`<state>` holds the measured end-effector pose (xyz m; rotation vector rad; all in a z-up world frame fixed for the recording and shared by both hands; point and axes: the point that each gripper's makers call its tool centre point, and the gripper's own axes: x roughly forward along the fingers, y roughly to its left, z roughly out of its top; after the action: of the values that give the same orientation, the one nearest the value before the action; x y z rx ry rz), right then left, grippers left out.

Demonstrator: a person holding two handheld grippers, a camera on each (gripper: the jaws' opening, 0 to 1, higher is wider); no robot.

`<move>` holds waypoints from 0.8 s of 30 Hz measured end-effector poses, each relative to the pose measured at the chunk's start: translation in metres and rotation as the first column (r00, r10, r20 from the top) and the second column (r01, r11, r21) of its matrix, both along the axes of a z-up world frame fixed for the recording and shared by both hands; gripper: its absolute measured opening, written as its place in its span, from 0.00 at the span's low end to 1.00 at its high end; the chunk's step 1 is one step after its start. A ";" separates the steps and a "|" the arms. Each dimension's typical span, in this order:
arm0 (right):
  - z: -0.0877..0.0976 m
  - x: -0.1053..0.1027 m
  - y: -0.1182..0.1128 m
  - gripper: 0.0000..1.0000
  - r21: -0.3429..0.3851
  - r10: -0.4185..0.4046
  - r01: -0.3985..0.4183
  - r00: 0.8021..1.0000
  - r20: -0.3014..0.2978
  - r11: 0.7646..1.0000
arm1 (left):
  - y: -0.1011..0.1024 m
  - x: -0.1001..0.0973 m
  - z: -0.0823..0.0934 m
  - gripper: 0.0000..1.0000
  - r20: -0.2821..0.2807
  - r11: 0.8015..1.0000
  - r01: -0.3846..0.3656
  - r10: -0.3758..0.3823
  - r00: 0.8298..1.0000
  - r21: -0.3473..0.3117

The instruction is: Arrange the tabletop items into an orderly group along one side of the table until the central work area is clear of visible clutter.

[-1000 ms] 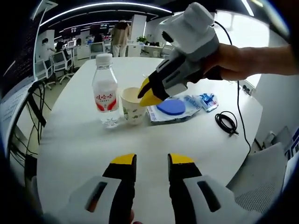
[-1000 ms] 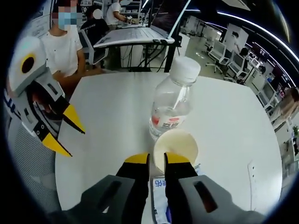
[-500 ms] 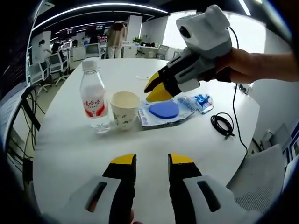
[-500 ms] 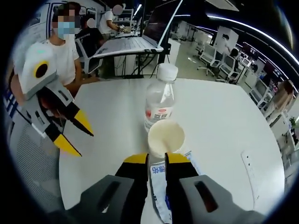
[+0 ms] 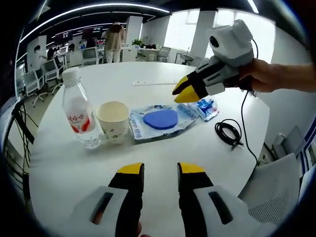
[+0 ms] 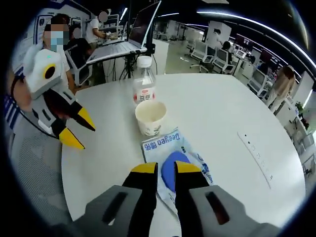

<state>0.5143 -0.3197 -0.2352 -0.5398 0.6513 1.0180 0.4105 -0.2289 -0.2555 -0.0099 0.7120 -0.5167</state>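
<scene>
Left gripper view: my left claw (image 5: 155,169) sat low over bare table (image 5: 163,148), jaws a narrow gap apart, holding nothing. Ahead of it and a bit to its left stood the water bottle (image 5: 79,111) and, touching or just beside it, the paper cup (image 5: 113,121). Straight ahead lay the flat wipes pack (image 5: 158,121) w/ its blue round patch, and past that a small blue-white packet (image 5: 206,108). A coiled black cable (image 5: 227,133) lay off to its right.

My right claw (image 5: 183,93) hung above the far end of the wipes pack, near the small packet. In the right gripper view its tips (image 6: 165,168) were close together over the pack (image 6: 174,157), nothing between them as far as I could tell; fisheye makes the height above the pack hard to judge. Cup (image 6: 150,117) and bottle (image 6: 143,87) stood beyond it in a line; a thin white strip (image 6: 256,153) lay well off to its right.

Step in hand, I'd say: picking the next item to join the bottle-cup row, prob. the pack or the small packet. Next move needs wider jaws and a low, flat approach to catch a thin edge.
</scene>
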 end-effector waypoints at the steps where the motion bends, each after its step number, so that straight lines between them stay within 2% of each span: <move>1: 0.000 0.000 -0.005 0.10 0.002 -0.010 0.010 1.000 -0.002 1.000 | -0.003 0.000 0.000 0.25 0.000 1.000 0.007 -0.007 1.000 0.001; 5: -0.002 -0.001 -0.029 0.10 0.004 -0.059 0.059 0.998 -0.012 0.998 | -0.013 0.003 0.000 0.25 -0.002 1.000 0.025 -0.025 1.000 0.000; 9: -0.003 0.000 -0.054 0.10 0.037 -0.132 0.133 0.990 -0.040 0.990 | -0.018 0.006 0.003 0.25 -0.001 1.000 0.031 -0.031 1.000 -0.008; 18: -0.021 -0.009 -0.131 0.10 -0.003 -0.255 0.255 0.965 -0.060 0.967 | -0.027 0.009 0.005 0.25 0.001 0.999 0.041 -0.041 0.999 -0.014; 24: -0.033 -0.019 -0.170 0.10 -0.026 -0.321 0.320 0.944 -0.075 0.947 | -0.036 0.008 0.003 0.25 -0.005 0.998 0.058 -0.058 0.998 -0.012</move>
<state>0.4950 -0.4895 -0.2679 -0.3904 0.7884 0.7306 0.4186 -0.2653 -0.2524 -0.0015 0.7163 -0.5767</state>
